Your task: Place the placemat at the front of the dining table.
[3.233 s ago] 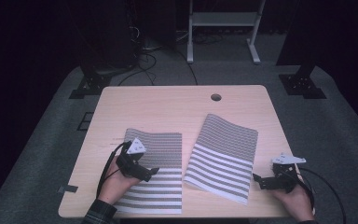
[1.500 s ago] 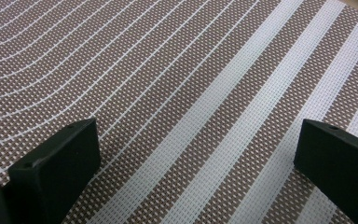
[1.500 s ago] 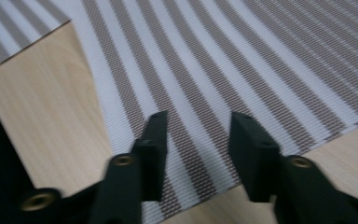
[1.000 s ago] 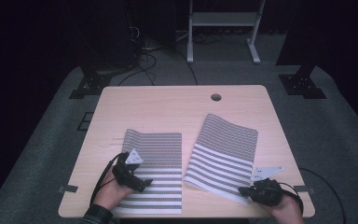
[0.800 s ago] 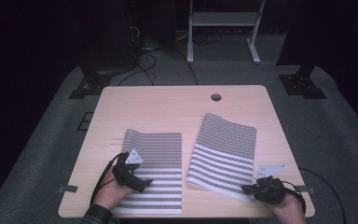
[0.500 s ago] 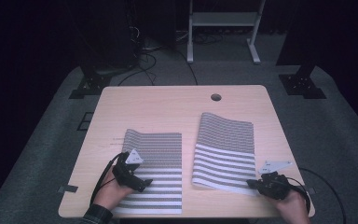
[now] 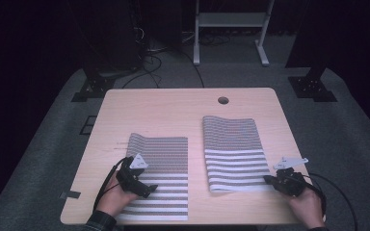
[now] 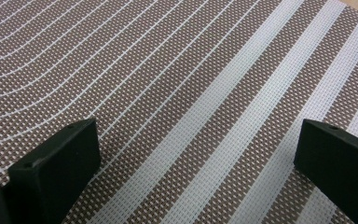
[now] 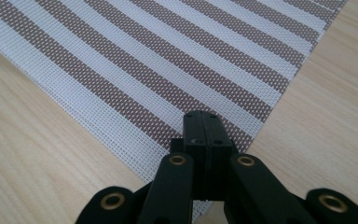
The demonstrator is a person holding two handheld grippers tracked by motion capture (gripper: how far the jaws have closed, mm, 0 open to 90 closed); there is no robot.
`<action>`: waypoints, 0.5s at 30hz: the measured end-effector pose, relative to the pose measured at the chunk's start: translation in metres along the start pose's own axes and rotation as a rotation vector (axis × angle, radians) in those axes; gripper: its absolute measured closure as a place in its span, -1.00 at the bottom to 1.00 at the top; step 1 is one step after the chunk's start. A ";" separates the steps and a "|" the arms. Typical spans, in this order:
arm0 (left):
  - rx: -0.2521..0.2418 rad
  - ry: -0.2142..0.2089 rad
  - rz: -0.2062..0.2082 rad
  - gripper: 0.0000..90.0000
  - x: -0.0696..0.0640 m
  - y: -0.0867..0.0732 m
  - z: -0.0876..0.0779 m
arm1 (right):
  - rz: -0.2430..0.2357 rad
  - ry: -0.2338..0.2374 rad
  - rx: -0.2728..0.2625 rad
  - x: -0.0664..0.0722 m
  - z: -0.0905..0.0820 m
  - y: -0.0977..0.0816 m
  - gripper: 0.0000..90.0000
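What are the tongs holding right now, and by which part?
The right tongs are shut on the near corner of the right striped mat. The left tongs stand open over the left striped mat, holding nothing.

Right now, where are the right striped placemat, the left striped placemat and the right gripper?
right striped placemat (image 7: 231, 154), high view, middle of its weave.
left striped placemat (image 8: 177, 93), left gripper view, thin-striped part between the jaws.
right gripper (image 9: 202, 122), right gripper view, tip of the shut jaws at the placemat's corner.

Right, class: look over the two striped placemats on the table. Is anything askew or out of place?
Slightly. The right brown-and-white striped woven placemat lies farther back than the left striped placemat, so their edges don't line up. Both far ends curl up from the light wooden table. The right gripper, jaws shut, pinches the right mat's near corner.
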State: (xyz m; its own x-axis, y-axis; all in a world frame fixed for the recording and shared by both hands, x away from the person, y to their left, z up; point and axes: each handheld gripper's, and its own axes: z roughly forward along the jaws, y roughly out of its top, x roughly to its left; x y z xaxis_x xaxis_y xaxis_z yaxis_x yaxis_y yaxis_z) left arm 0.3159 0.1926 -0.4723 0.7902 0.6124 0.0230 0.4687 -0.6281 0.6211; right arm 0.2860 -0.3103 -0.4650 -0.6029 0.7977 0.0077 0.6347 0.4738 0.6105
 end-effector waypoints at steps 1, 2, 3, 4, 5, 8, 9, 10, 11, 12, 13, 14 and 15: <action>0.001 0.000 0.000 -1.00 0.000 0.000 0.000 | 0.002 -0.007 0.000 -0.002 0.000 0.000 1.00; 0.001 0.001 0.001 -1.00 0.000 0.000 0.000 | 0.006 -0.013 0.003 -0.004 0.000 0.000 1.00; 0.002 0.001 0.001 -1.00 0.000 0.000 0.000 | 0.010 -0.018 0.002 -0.007 0.000 0.001 1.00; 0.002 0.001 0.001 -1.00 0.000 0.000 0.000 | 0.013 -0.026 0.006 -0.009 0.000 0.001 1.00; 0.002 0.001 0.001 -1.00 0.000 0.000 0.000 | 0.020 -0.033 0.006 -0.012 0.001 0.002 1.00; 0.003 0.000 0.001 -1.00 0.000 0.000 0.000 | 0.035 -0.051 0.010 -0.019 0.002 0.004 1.00; 0.003 0.000 0.001 -1.00 0.000 0.000 0.000 | 0.038 -0.058 0.010 -0.021 0.002 0.004 1.00; 0.003 0.000 0.001 -1.00 0.000 0.000 0.000 | 0.037 -0.070 0.011 -0.024 0.003 0.005 1.00; 0.003 0.001 0.001 -1.00 0.000 0.000 0.000 | 0.039 -0.082 0.015 -0.026 0.003 0.006 1.00; 0.003 0.000 0.001 -1.00 0.000 0.000 0.000 | 0.044 -0.088 0.015 -0.029 0.003 0.007 1.00; 0.003 0.001 0.001 -1.00 0.000 0.000 0.000 | 0.051 -0.093 0.012 -0.032 0.004 0.007 1.00; 0.003 0.000 0.001 -1.00 0.000 0.000 0.000 | 0.057 -0.093 0.012 -0.035 0.004 0.008 1.00; 0.003 0.000 0.001 -1.00 0.000 0.000 0.000 | 0.063 -0.093 0.009 -0.038 0.005 0.008 1.00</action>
State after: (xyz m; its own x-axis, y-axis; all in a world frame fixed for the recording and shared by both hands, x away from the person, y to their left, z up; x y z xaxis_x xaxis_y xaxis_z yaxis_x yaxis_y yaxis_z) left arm 0.3161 0.1924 -0.4721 0.7904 0.6121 0.0236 0.4694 -0.6299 0.6188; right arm 0.3162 -0.3346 -0.4642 -0.5141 0.8573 -0.0280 0.6746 0.4243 0.6040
